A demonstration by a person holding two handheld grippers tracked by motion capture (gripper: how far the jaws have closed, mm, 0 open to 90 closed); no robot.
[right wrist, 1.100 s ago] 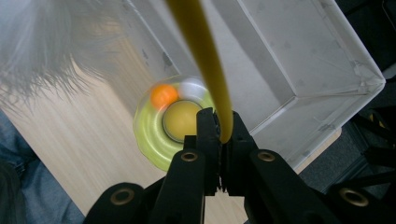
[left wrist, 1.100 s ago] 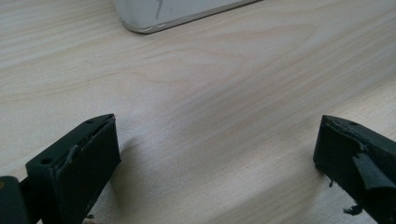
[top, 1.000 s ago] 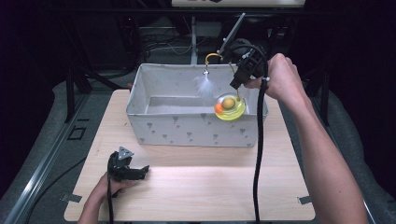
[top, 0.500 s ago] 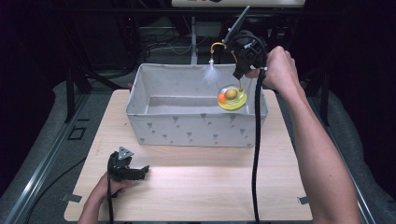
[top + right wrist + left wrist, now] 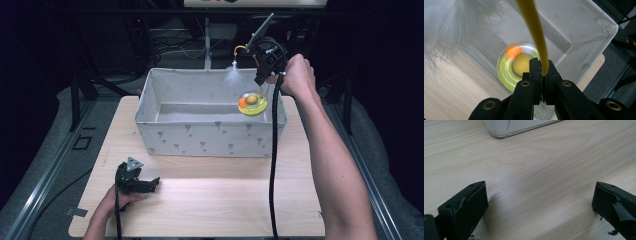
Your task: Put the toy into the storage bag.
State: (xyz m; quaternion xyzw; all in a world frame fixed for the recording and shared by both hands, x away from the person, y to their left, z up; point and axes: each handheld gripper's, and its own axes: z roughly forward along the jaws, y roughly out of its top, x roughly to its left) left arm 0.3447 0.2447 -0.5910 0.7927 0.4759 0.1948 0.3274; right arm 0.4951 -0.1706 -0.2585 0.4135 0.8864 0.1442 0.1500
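Right gripper [image 5: 263,66]: clamped shut on the thin yellow stem [image 5: 534,30] of a feather toy, jaws pressed together around it. Hangs the toy's yellow-green disc [image 5: 252,103] just below those jaws, blurred in the right gripper view, so probably swinging or spinning. Carries it higher than a second ago and closer to the far right corner of the white fabric box [image 5: 210,135], at about rim level rather than down inside. Trails the white feather [image 5: 232,75] up beside the jaws. Looks like lifting the toy out of the box, with the rim not yet cleared. Left gripper [image 5: 142,184]: jaws wide apart, holding nothing, resting unmoved on the wooden table [image 5: 225,200], well apart from box and toy.
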